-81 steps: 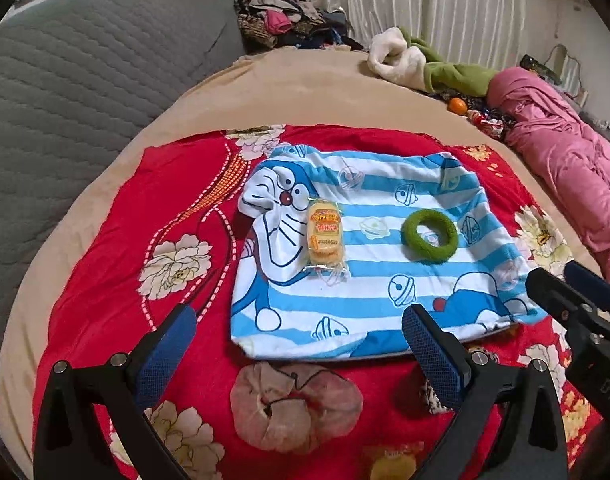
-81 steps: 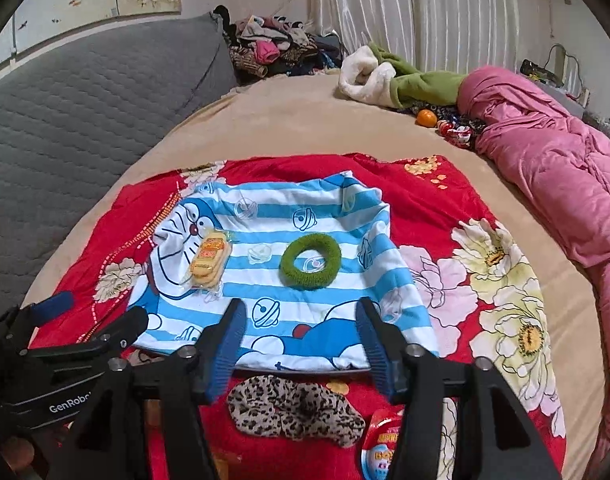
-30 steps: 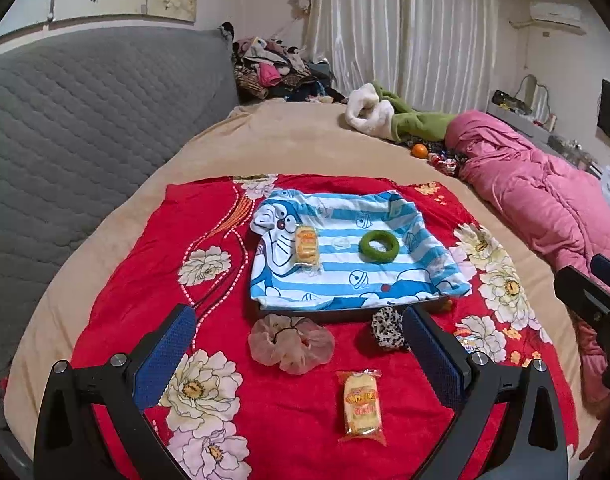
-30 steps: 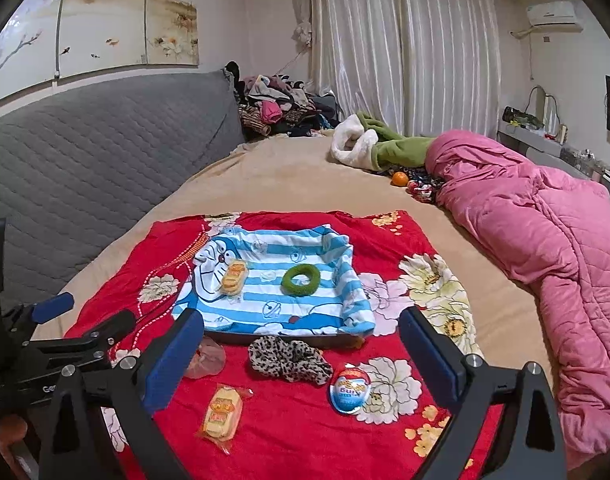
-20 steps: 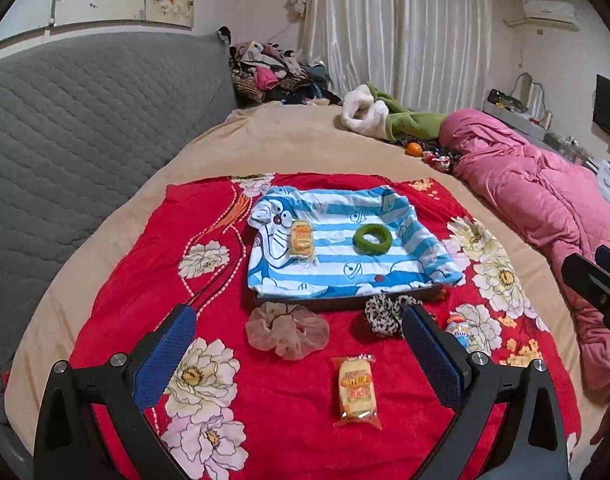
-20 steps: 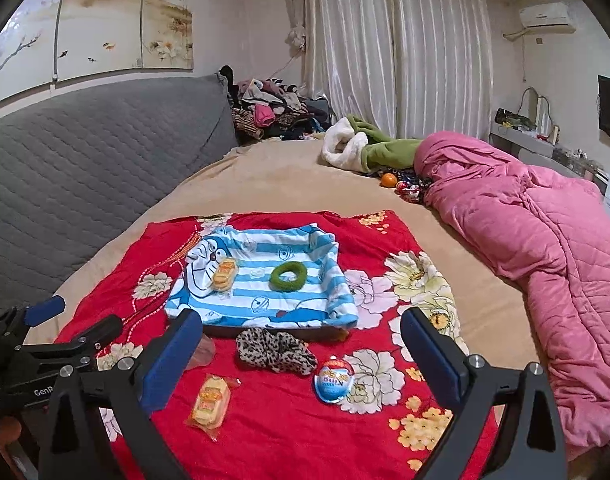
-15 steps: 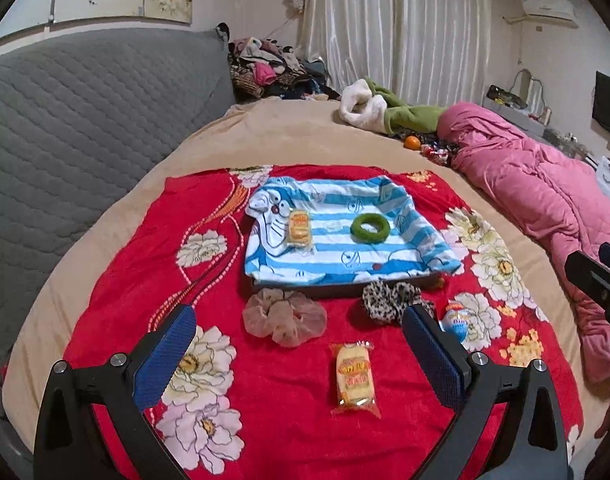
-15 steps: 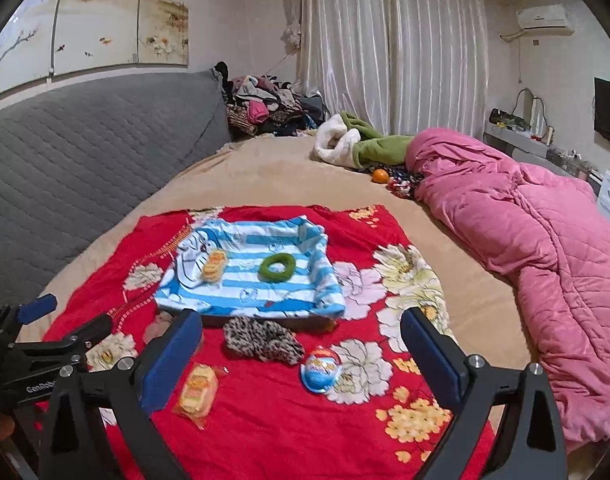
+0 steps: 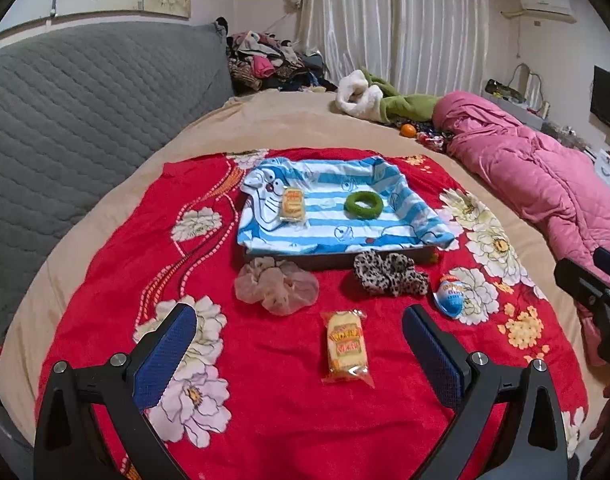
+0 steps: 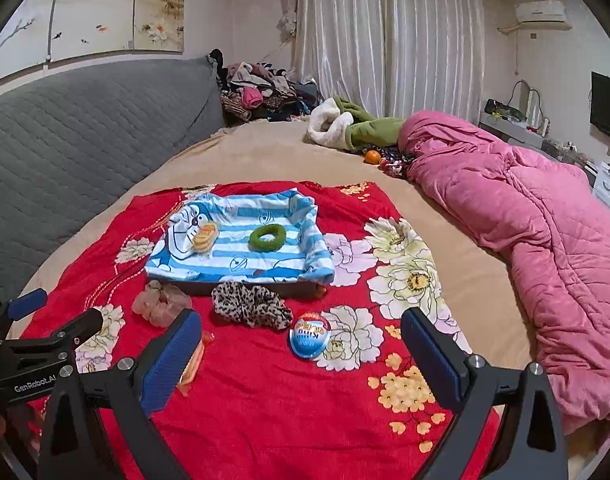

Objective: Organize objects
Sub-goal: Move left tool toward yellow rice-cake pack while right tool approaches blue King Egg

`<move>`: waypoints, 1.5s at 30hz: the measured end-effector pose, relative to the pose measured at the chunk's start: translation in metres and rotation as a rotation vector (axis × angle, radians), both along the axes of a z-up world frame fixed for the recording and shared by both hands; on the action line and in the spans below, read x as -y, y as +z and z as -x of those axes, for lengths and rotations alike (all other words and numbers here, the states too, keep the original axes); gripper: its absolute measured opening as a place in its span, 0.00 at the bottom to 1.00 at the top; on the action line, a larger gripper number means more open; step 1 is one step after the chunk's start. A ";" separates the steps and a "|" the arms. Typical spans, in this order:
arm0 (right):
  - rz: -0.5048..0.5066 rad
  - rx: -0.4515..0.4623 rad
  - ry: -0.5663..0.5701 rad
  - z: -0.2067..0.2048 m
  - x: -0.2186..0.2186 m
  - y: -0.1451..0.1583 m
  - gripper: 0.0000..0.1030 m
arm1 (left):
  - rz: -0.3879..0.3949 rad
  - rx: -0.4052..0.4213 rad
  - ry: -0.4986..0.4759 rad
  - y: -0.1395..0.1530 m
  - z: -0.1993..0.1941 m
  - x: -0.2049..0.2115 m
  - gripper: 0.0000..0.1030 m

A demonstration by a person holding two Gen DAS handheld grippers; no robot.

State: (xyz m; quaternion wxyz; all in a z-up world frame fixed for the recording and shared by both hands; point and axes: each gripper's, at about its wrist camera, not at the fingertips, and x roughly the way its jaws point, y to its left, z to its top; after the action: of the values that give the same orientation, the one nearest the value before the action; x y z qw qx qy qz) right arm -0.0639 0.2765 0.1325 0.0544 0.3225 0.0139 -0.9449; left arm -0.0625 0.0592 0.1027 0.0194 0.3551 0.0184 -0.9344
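Both jaws stand wide open, holding nothing. The left gripper (image 9: 299, 342) has the snack pack (image 9: 346, 347) between its fingers, ahead; lower straight over it, then carry it to the tray (image 9: 337, 258) beyond.

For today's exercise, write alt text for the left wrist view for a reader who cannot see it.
An open gripper hovers over a red floral blanket on a bed. A snack pack, two scrunchies and a blue egg lie in front of a striped tray holding a green ring and another snack.
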 end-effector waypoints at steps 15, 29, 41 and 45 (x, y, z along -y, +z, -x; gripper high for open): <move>-0.024 0.039 -0.017 -0.003 -0.014 -0.025 0.98 | 0.001 0.025 -0.020 -0.024 -0.001 -0.019 1.00; -0.026 0.066 -0.001 0.001 -0.018 -0.046 0.98 | 0.017 0.052 -0.028 -0.042 0.005 -0.029 1.00; -0.011 0.078 0.008 0.002 -0.021 -0.058 0.98 | 0.007 0.064 -0.013 -0.057 0.005 -0.030 1.00; -0.013 0.078 0.006 0.006 -0.022 -0.062 0.98 | 0.019 0.055 -0.014 -0.062 0.008 -0.035 1.00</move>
State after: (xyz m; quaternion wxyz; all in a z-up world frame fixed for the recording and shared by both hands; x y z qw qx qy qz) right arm -0.0702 0.2982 0.0706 0.0557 0.3596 0.0187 -0.9313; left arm -0.0705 0.0939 0.0403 0.0165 0.3803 0.0064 -0.9247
